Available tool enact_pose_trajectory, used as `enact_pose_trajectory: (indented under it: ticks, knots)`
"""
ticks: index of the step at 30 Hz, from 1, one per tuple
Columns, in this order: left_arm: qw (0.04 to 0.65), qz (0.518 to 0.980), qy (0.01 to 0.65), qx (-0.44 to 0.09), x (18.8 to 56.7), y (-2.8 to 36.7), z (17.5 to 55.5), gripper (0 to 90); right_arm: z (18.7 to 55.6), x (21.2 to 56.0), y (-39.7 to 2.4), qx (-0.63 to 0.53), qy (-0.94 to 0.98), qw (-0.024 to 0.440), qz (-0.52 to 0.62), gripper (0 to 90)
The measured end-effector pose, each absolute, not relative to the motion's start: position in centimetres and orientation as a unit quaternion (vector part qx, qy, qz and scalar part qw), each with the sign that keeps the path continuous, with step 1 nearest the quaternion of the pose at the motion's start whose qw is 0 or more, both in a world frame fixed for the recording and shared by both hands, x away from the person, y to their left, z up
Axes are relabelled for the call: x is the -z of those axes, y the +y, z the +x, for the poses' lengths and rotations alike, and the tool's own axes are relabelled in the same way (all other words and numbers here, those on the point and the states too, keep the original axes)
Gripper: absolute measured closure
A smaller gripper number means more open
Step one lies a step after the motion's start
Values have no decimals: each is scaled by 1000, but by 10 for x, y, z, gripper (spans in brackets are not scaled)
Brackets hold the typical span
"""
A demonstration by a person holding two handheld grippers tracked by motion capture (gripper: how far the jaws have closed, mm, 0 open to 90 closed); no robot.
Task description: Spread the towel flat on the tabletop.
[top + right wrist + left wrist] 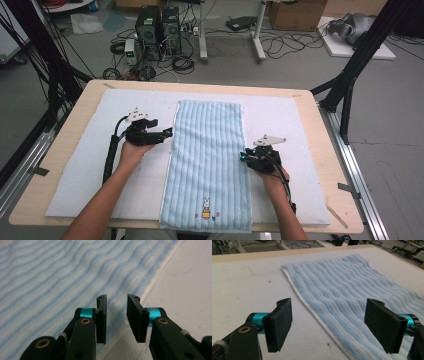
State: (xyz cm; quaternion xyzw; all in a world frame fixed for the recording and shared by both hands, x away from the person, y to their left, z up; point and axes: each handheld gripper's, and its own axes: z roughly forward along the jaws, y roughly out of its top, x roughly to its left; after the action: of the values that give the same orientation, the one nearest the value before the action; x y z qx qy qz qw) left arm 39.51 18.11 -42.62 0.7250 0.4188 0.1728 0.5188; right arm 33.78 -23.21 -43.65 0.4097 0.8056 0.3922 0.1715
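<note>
A light blue ribbed towel (pixel 207 165) lies flat down the middle of the white mat (pixel 80 170), its near end (the one with a small rabbit motif (pixel 205 208)) hanging just over the front edge of the wooden table (pixel 60 145). The left gripper (pixel 167 133) sits at the towel's left edge, its jaws spread wide with nothing between them. The right gripper (pixel 243 156) sits at the towel's right edge, its jaws narrowly parted and empty, just above the white hem (pixel 160 275).
</note>
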Motion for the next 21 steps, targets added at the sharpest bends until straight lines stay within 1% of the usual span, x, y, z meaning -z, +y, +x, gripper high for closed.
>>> enact_pose_trajectory:
  ticks: [2, 3, 5, 6, 7, 8, 10, 11, 13, 14, 15, 16, 17, 21]
  knots:
    - [530, 720, 415, -167, 425, 182, 387, 203, 341, 431, -238, -407, 795, 176, 415, 647]
    - [543, 716, 408, -161, 423, 182, 383, 203, 341, 431, -238, -407, 795, 176, 415, 647]
    - [551, 719, 387, -170, 418, 182, 375, 179, 342, 428, -244, -416, 787, 178, 419, 611]
    - [553, 718, 385, -175, 416, 181, 371, 179, 341, 427, -247, -414, 786, 177, 423, 576]
    - [554, 720, 381, -173, 415, 182, 368, 180, 340, 427, -251, -408, 788, 179, 425, 473]
    - [555, 721, 378, -173, 414, 182, 365, 180, 340, 427, -251, -408, 788, 179, 425, 473]
    - [558, 722, 372, -170, 414, 184, 360, 180, 338, 427, -254, -394, 794, 187, 424, 347]
    - [559, 723, 369, -170, 414, 185, 357, 180, 334, 425, -256, -361, 800, 226, 423, 213]
    - [567, 720, 365, -165, 415, 189, 351, 181, 333, 424, -258, -356, 799, 233, 425, 199]
    - [569, 719, 362, -166, 416, 190, 349, 181, 329, 421, -264, -375, 791, 232, 425, 152]
    - [572, 719, 358, -165, 417, 191, 347, 181, 329, 421, -264, -375, 791, 232, 425, 152]
    - [574, 718, 358, -164, 418, 193, 346, 181, 326, 420, -267, -383, 784, 233, 429, 123]
    - [576, 717, 356, -165, 419, 194, 345, 181, 324, 420, -270, -392, 778, 228, 434, 115]
    - [569, 720, 363, -161, 425, 195, 342, 181, 319, 416, -280, -426, 753, 235, 443, 114]
